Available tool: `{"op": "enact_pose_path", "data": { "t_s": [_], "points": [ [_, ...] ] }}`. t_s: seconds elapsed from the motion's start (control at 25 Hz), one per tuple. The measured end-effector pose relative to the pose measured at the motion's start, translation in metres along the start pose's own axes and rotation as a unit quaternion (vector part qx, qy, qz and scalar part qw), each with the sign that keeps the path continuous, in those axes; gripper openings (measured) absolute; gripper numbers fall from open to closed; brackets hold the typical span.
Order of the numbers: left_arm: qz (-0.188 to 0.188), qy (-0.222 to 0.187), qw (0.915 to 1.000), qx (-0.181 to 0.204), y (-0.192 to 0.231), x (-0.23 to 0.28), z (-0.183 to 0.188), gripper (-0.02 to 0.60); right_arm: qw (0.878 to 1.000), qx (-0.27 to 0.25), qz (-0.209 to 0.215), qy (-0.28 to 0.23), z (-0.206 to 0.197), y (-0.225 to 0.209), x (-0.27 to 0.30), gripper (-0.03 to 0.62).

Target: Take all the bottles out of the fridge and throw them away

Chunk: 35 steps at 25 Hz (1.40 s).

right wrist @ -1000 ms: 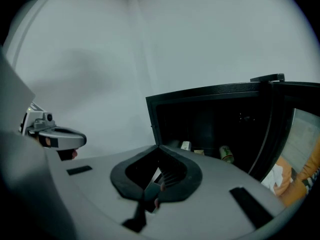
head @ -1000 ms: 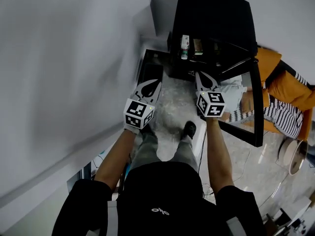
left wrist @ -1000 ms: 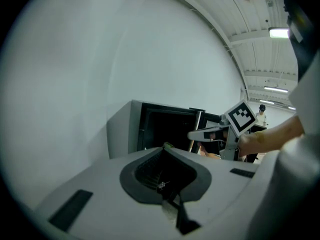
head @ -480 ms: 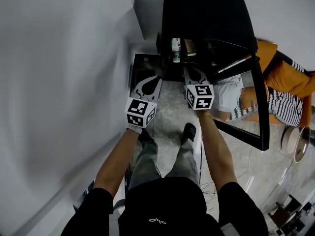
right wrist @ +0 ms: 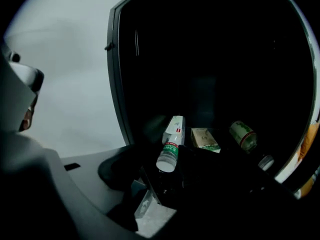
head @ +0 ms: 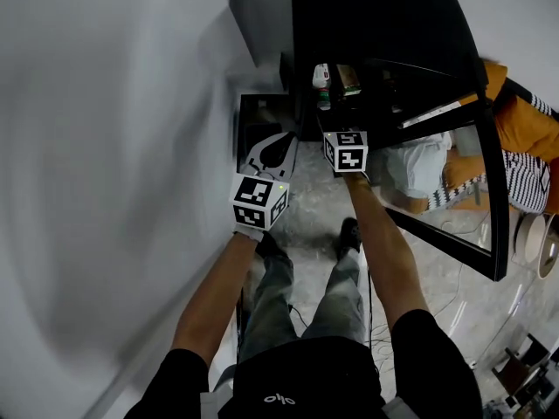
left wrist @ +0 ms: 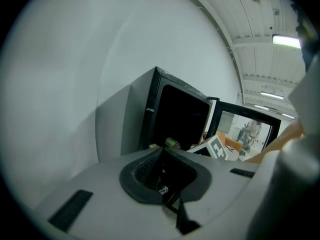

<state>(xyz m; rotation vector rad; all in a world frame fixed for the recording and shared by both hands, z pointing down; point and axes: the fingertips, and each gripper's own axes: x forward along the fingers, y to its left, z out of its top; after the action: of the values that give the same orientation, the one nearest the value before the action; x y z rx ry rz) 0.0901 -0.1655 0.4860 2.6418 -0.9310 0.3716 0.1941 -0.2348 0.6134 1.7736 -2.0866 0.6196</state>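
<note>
2+ bottles (right wrist: 243, 135) sat in fridge (head: 376, 24), prob none binned yet; R gripper (head: 336, 127) jaws had just been opening by white bottle (right wrist: 171, 146), nothing clamped; L gripper (left wrist: 162, 156) jaws together, empty.

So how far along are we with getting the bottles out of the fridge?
Done: the fridge door stands open. In hand: the right gripper is at the shelf and its jaws have just been opening, with nothing gripped between them yet, facing the green-labelled bottle. Left: that bottle and a second bottle to its right both lie inside, so none is out.
</note>
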Motion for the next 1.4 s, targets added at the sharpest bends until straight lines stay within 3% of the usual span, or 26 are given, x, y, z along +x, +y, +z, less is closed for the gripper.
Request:
{"op": "enact_pose_path", "data": {
  "t_s": [0.28, 0.64, 1.0, 1.4],
  "points": [
    [-0.004, 0.004, 1.0000, -0.008, 0.014, 0.005, -0.026, 0.003, 0.999, 0.002, -0.033, 0.013, -0.023, -0.013, 0.054, 0.242],
    [0.001, 0.011, 0.9999, -0.011, 0.022, -0.001, -0.051, 0.003, 0.997, 0.013, -0.081, 0.010, -0.035, -0.019, 0.066, 0.206],
    [0.013, -0.002, 0.9997, -0.022, 0.008, -0.018, -0.033, 0.003, 0.997, 0.014, -0.081, 0.011, -0.032, -0.023, 0.011, 0.202],
    [0.026, -0.034, 0.9989, -0.020, -0.029, -0.050, 0.017, 0.003, 0.998, -0.010, -0.062, -0.024, 0.031, -0.021, -0.071, 0.196]
  ]
}}
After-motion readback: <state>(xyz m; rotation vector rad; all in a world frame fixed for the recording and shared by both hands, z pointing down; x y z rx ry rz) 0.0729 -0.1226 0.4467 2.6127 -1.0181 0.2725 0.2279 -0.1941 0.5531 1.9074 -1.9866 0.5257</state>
